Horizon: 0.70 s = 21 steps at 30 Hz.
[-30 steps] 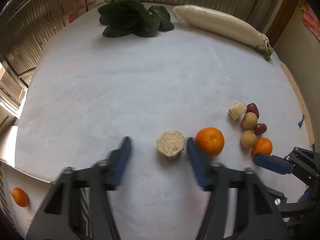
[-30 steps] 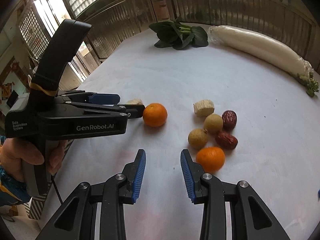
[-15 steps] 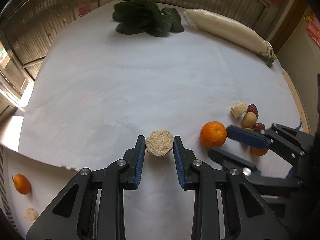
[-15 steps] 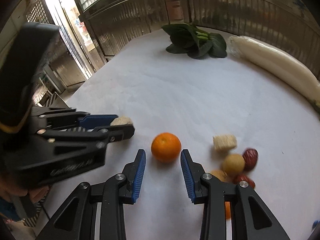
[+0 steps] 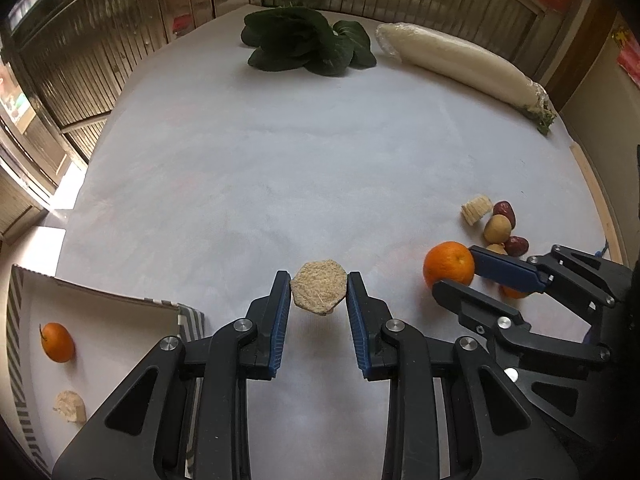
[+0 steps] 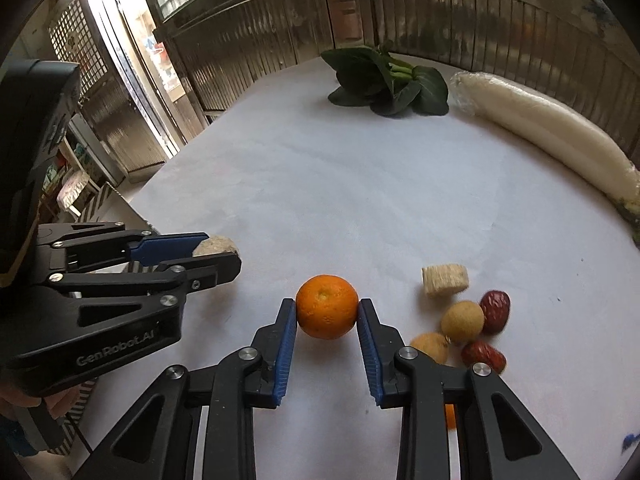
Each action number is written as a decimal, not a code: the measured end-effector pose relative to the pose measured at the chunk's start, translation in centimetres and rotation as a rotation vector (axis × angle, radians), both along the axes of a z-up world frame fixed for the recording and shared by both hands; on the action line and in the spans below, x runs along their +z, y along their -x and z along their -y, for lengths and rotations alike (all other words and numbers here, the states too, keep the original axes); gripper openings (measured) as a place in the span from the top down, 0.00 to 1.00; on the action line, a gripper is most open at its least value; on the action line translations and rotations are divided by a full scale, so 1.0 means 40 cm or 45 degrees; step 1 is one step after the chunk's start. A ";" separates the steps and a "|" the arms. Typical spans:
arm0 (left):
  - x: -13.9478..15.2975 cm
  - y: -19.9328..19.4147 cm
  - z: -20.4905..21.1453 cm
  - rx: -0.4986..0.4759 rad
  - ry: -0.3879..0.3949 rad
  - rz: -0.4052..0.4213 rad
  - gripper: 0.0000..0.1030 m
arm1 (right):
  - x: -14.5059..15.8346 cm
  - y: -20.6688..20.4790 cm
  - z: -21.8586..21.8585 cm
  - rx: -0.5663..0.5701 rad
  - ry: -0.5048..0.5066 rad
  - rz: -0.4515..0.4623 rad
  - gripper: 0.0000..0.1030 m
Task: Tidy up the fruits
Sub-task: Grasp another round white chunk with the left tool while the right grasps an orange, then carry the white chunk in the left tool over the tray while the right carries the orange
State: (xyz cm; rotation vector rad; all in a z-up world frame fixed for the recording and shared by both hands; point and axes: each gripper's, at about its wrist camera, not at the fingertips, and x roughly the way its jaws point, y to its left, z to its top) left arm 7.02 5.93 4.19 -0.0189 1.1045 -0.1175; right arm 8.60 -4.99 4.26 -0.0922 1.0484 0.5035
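My left gripper [image 5: 319, 282] is shut on a tan, six-sided chunk [image 5: 319, 289] and holds it just above the white table. My right gripper [image 6: 327, 314] has an orange [image 6: 327, 307] between its blue pads; the jaws are closing and both pads touch its sides. In the left wrist view that orange [image 5: 448, 267] sits between the right gripper's fingers. At the left stands a white tray [image 5: 104, 316] holding a small orange [image 5: 58, 342] and another tan chunk [image 5: 70, 406].
Right of the held orange lie a tan chunk [image 6: 445, 279], two longans [image 6: 462, 321], two red dates [image 6: 495, 311] and a small orange [image 6: 450, 416] partly under my right finger. Leafy greens [image 5: 308, 46] and a wrapped white radish [image 5: 460, 64] lie at the far edge.
The left jaws closed on the tan chunk and raised it slightly. The right gripper moved left from the fruit cluster to the orange, and its jaws came in against it.
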 end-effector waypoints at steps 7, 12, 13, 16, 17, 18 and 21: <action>0.025 0.038 0.005 0.001 -0.007 0.025 0.73 | 0.035 0.044 0.022 -0.037 -0.001 0.027 0.71; 0.041 0.068 -0.003 0.011 -0.007 0.037 0.73 | 0.060 0.081 0.025 -0.042 0.004 0.053 0.71; 0.046 0.077 -0.007 0.014 -0.008 0.041 0.73 | 0.066 0.091 0.023 -0.041 0.006 0.060 0.71; 0.058 0.098 -0.016 0.022 -0.011 0.052 0.73 | 0.077 0.110 0.019 -0.035 0.007 0.069 0.71; 0.061 0.103 -0.019 0.024 -0.011 0.056 0.73 | 0.080 0.117 0.017 -0.033 0.009 0.073 0.71; 0.065 0.109 -0.023 0.027 -0.012 0.059 0.73 | 0.084 0.125 0.013 -0.029 0.010 0.076 0.71; 0.074 0.127 -0.035 0.040 -0.011 0.069 0.73 | 0.091 0.138 0.003 -0.022 0.009 0.083 0.71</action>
